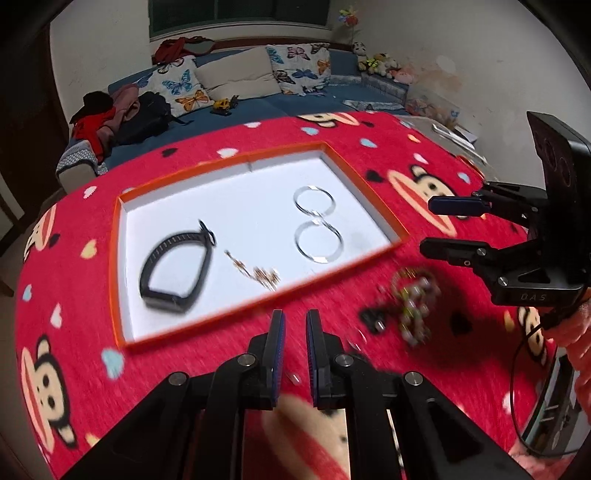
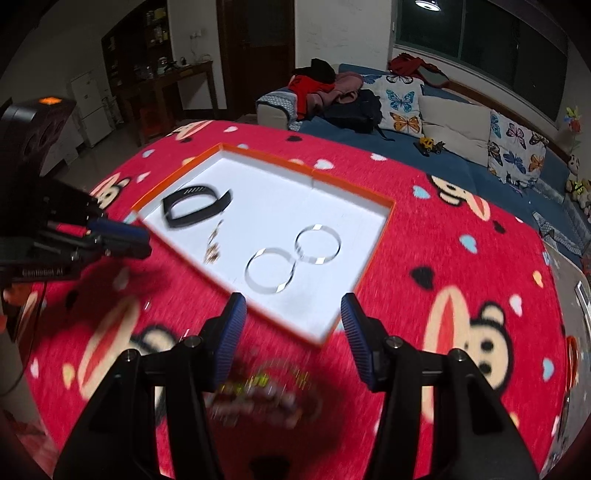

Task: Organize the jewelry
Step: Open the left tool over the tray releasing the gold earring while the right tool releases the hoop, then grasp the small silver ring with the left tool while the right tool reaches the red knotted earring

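From my remote seat I see a long blue sofa (image 1: 280, 103) against white walls (image 1: 480, 66), carrying butterfly-print cushions (image 2: 402, 101), beige cushions (image 1: 236, 75) and a heap of clothes (image 2: 321, 86). A dark window (image 2: 480, 40) sits above it, reflecting a ceiling lamp (image 2: 426, 3). Further off stand a dark wooden door (image 2: 258, 55) and a wooden desk (image 2: 173, 85).

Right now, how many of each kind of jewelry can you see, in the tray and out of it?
Clear bangles: 2
Black band: 1
Gold chain: 1
Beaded bracelet, outside the tray: 1
Total: 5
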The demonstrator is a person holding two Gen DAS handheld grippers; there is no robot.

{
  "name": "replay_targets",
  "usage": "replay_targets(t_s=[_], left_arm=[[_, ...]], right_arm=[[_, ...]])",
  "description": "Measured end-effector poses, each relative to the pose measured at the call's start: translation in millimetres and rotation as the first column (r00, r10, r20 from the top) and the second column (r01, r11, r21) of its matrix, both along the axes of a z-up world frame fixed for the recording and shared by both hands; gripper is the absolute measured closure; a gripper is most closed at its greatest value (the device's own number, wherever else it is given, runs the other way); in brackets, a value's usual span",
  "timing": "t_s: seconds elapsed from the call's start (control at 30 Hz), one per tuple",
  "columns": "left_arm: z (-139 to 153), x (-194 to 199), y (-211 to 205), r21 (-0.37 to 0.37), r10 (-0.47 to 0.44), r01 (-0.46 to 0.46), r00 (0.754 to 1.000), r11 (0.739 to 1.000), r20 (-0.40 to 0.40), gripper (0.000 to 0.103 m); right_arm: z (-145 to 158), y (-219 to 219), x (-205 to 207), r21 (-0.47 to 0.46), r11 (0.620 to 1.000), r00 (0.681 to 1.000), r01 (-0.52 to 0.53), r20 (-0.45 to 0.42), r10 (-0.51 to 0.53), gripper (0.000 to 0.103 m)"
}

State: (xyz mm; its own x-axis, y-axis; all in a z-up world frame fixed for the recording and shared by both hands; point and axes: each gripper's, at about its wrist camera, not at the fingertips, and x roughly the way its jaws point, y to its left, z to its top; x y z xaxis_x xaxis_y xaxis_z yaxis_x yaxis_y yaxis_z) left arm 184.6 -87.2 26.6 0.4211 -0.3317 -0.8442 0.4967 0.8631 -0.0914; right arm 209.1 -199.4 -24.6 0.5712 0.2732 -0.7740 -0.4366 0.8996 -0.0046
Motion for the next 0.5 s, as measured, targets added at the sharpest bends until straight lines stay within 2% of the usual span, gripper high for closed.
replay_targets(t_s=[0.2, 0.37, 0.5], left_arm=[[-23.1, -35.0, -29.2, 0.008, -0.090, 0.090, 0.996, 0.996, -0.025, 0.090], [-46.3, -36.9, -51.3, 0.052, -0.138, 0.141, 0.989, 0.989, -0.048, 0.090], [-57.4, -29.0, -53.8, 0.055, -0.146, 0.150, 0.987, 0.987, -0.066, 0.090]], right_arm=[[-19.0, -1.8, -36.7, 0.029, 0.999, 1.000, -0.014, -0.026, 0.015, 0.050], [-35.6, -3.5, -52.2, 0.057, 0.998, 0.999, -0.010, -0.048, 0.012, 0.050], [-41.3, -3.7, -58.0, 0.070, 0.997, 0.999, -0.012, -0.052, 0.016, 0.050]])
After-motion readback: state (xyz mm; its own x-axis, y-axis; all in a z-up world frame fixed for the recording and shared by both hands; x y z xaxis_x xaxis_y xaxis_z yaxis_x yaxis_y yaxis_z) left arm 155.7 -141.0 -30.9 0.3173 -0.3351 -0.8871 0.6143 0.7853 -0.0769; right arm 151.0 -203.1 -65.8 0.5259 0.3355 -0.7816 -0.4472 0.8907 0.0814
